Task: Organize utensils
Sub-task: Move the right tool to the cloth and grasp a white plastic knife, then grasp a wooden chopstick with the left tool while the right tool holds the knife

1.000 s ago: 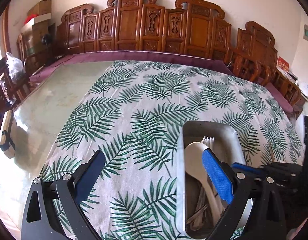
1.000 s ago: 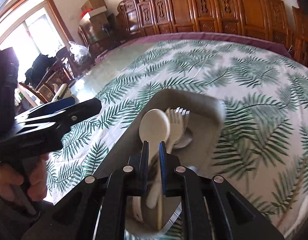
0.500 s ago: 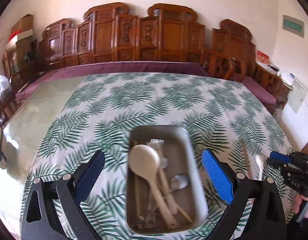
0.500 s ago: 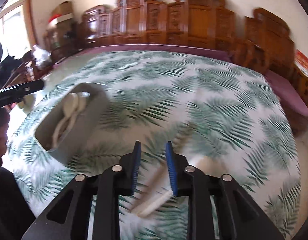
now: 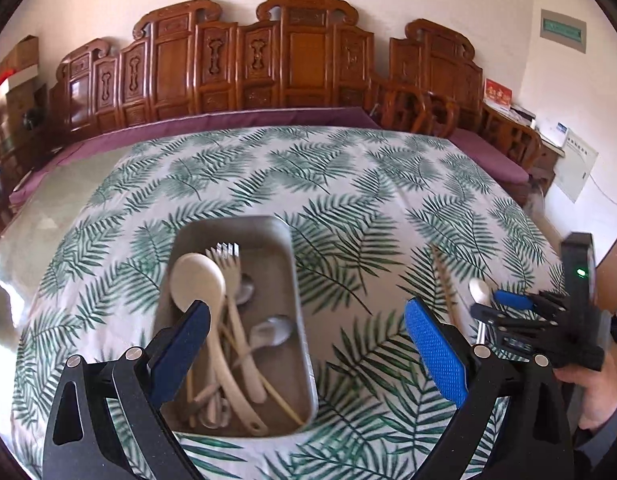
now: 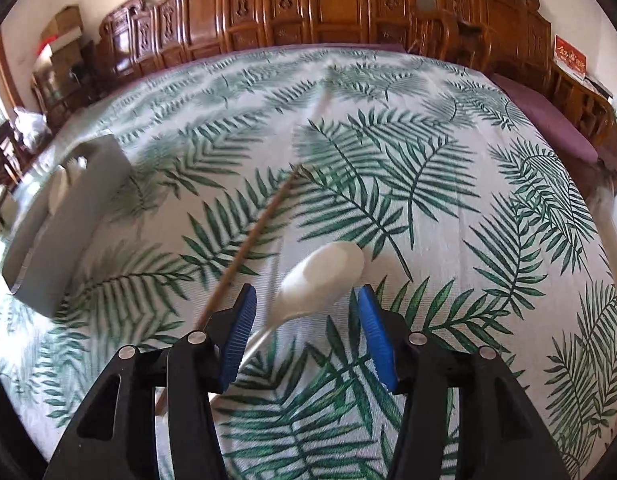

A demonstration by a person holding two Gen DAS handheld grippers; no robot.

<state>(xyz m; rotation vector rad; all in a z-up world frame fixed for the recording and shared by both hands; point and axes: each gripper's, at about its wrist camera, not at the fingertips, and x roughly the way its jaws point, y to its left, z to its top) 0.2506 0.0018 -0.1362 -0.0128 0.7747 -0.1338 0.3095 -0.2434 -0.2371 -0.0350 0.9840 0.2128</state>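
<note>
A grey metal tray [image 5: 292, 280] on the leaf-print cloth holds a cream ladle spoon [image 5: 196, 280], a fork [image 5: 228, 256], a metal spoon and chopsticks. My left gripper [image 5: 308, 336] hangs open above the tray's near end, holding nothing. To the right, a white spoon [image 6: 324, 276] and a wooden chopstick [image 6: 260, 232] lie on the cloth. My right gripper [image 6: 304, 320] stands over the white spoon, its jaws opening, the spoon's handle between the pads but not pressed. The tray [image 6: 64, 224] appears at the left of the right wrist view.
Carved wooden chairs [image 5: 268, 64] line the far side of the table. A purple cloth edge [image 5: 228, 120] runs along the back. A hand [image 5: 596, 396] grips the right tool at the right edge. Bare glass tabletop [image 5: 48, 200] lies left of the cloth.
My right gripper left the tray, swung right and down over the white spoon and opened. My left gripper shifted right, so the tray now sits left of centre in its view.
</note>
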